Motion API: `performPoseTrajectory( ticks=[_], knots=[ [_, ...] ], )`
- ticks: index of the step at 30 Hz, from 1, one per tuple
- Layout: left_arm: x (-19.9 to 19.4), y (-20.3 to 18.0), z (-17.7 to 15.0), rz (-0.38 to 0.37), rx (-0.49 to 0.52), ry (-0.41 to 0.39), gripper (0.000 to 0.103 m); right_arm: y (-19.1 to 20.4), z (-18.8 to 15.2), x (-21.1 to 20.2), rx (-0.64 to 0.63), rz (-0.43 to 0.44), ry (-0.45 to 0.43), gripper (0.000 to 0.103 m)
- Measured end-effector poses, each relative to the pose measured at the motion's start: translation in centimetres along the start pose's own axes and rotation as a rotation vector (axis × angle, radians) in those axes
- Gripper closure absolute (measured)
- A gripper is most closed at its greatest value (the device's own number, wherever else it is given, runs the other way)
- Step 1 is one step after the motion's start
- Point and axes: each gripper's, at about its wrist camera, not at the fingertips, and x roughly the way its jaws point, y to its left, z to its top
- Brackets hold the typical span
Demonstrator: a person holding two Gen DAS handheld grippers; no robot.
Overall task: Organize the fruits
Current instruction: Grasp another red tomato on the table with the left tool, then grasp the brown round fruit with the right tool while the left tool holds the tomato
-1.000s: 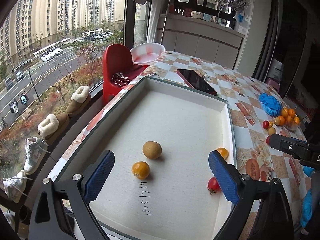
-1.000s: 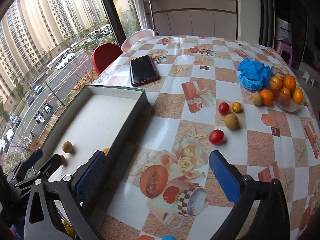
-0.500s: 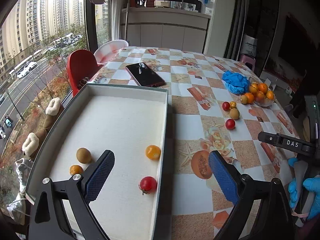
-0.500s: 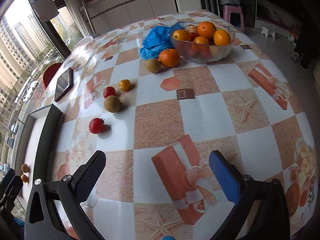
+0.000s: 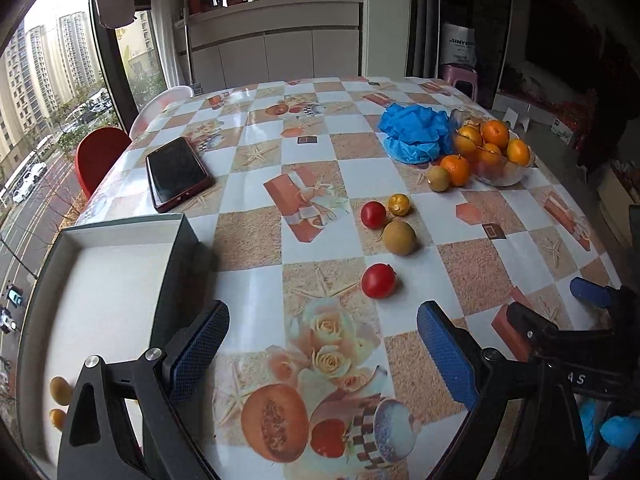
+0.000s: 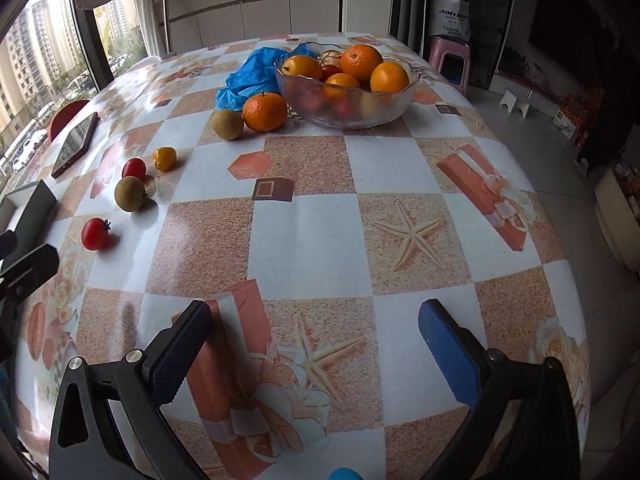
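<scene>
We judge the main risk to be rolling: the loose fruit on the glossy surface (image 5: 248, 240) is round, so a jaw that comes down off-centre could nudge a piece away, or squeeze a soft tomato too hard. The nearest red tomato (image 5: 379, 281) lies just above centre in the left view, slightly left of the gap ahead of our left gripper (image 5: 322, 344), whose jaws stand wide apart and hold nothing. Above it sit a kiwi (image 5: 399, 237), a second tomato (image 5: 373, 215) and a small yellow fruit (image 5: 399, 204), close together, so reaching for one could knock its neighbour. The tray (image 5: 176, 264) fills the lower left of that frame, with two small fruits at its bottom-left edge. Our right gripper (image 6: 314, 346) hovers low over the bare cloth, jaws equally wide and empty, pointing toward the glass bowl (image 6: 344, 112) of oranges at upper centre, well apart from it.
</scene>
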Motion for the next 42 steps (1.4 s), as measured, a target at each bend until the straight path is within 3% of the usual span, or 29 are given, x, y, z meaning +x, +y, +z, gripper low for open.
performPoseTrajectory(
  ticks=[7, 8, 10, 14, 17, 19, 21, 29, 34, 37, 42],
  knots=[
    [2.5, -2.1, 0.9, 0.018, 0.029, 0.015, 0.009, -0.1, -0.2, -0.1, -0.009, 0.004, -0.025, 0.000],
    [2.7, -2.4, 0.9, 0.020, 0.039, 0.017, 0.015, 0.0, -0.2, -0.1, -0.009, 0.005, -0.027, 0.000],
    [3.7, -2.8, 1.1, 0.014, 0.057, 0.058, 0.036, 0.1, -0.1, 0.0, -0.009, 0.005, -0.029, 0.000],
    [4.4, -2.4, 1.3, -0.010, 0.012, 0.073, 0.039, 0.1, 0.0, 0.1, -0.008, 0.006, -0.032, 0.000],
    [4.5, -2.3, 1.5, -0.028, 0.000, 0.069, 0.053, 0.1, -0.1, 0.1, -0.008, 0.006, -0.032, 0.000],
    [4.4, -2.6, 1.4, -0.041, 0.010, 0.060, 0.072, 0.1, -0.1, 0.1, -0.008, 0.006, -0.032, 0.000],
    [4.2, -2.7, 1.2, -0.039, 0.017, 0.054, 0.080, 0.1, -0.1, 0.1, -0.008, 0.004, -0.032, 0.000],
    [1.8, -0.5, -2.2, -0.003, -0.001, 0.021, 0.079, 0.3, 0.2, 0.1, -0.009, 0.004, -0.005, 0.000],
    [0.4, 1.3, -4.2, 0.009, -0.039, 0.012, 0.079, 2.9, 1.9, 0.3, -0.041, 0.156, 0.022, 0.000],
    [0.2, 1.7, -4.7, 0.004, -0.050, 0.013, 0.079, 5.6, 3.3, 0.9, -0.075, 0.199, 0.013, 0.002],
    [0.0, 2.0, -5.1, -0.008, -0.068, 0.011, 0.079, 10.1, 5.4, 2.5, -0.146, 0.225, 0.005, 0.018]
  ],
)
